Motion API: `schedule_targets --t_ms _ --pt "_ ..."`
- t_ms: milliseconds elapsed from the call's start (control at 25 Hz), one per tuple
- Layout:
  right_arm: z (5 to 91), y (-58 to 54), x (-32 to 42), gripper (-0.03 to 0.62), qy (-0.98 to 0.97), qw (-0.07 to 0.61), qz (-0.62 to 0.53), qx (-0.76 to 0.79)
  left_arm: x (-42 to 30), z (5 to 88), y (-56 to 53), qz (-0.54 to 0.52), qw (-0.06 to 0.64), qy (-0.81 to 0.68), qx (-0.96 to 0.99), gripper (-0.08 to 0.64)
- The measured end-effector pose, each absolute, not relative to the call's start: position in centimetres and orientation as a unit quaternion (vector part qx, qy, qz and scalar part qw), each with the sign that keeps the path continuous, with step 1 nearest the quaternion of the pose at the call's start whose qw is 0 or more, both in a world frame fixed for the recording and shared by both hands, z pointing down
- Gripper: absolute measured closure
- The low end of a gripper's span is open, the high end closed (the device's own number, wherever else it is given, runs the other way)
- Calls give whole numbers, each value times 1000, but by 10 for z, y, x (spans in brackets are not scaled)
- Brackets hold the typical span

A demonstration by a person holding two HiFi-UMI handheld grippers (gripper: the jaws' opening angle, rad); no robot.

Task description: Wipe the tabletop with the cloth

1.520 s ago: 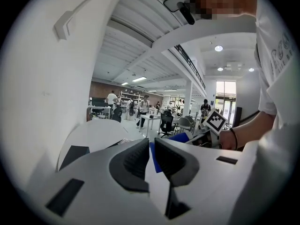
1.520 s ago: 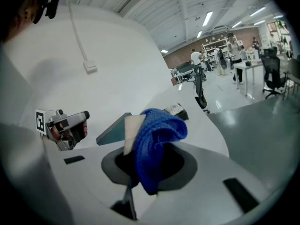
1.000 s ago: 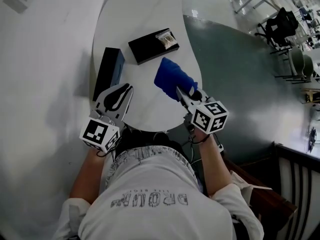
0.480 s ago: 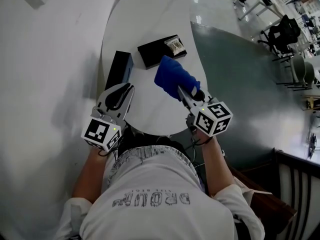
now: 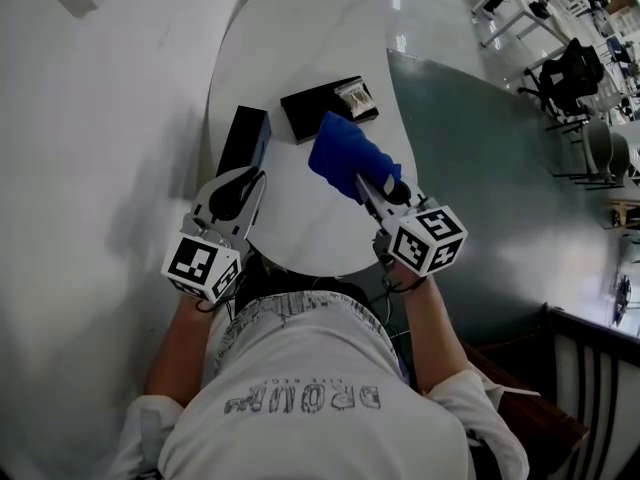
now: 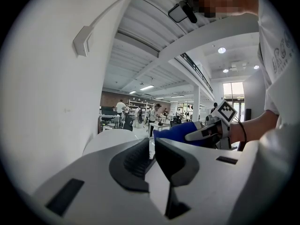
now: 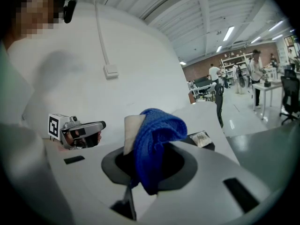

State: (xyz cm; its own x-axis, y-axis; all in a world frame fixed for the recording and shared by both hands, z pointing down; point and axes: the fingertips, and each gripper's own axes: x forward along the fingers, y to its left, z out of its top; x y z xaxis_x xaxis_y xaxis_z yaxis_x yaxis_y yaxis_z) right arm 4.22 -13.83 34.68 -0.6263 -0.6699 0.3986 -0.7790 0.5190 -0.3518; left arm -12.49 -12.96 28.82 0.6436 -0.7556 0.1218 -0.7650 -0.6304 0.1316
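Note:
A blue cloth (image 5: 345,153) lies bunched on the white oval tabletop (image 5: 300,28), right of centre. My right gripper (image 5: 368,186) is shut on its near end. In the right gripper view the cloth (image 7: 157,135) bulges up from between the jaws and hides the pads. My left gripper (image 5: 240,186) hovers over the table's near left part. Its jaws are together with nothing between them, as the left gripper view (image 6: 151,146) also shows. From there the cloth (image 6: 180,131) and the right gripper (image 6: 206,130) are off to the right.
A long black box (image 5: 243,138) lies along the table's left edge, just beyond the left gripper. A flat black tray (image 5: 320,108) holding a small packet (image 5: 355,96) sits just past the cloth. A wall runs on the left; dark floor and chairs (image 5: 575,58) lie on the right.
The cloth and my right gripper now sit a little closer to the black tray. The left gripper has hardly moved. The head camera has shifted slightly.

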Motion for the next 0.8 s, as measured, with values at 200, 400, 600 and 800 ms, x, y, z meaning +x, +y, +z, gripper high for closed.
schedule_targets --t_ms 200,400,600,800 --pt "348 -143 43 509 -865 108 257 417 -125 288 -134 28 84 -423 902 506" --pt "351 -145 42 509 -866 111 259 412 -124 290 -138 29 86 -425 901 506" --pt "355 -149 44 509 -867 115 261 408 -121 292 -140 32 88 -424 901 506" --pt "356 -151 43 509 -869 119 261 404 -120 293 -144 34 90 -425 900 506"
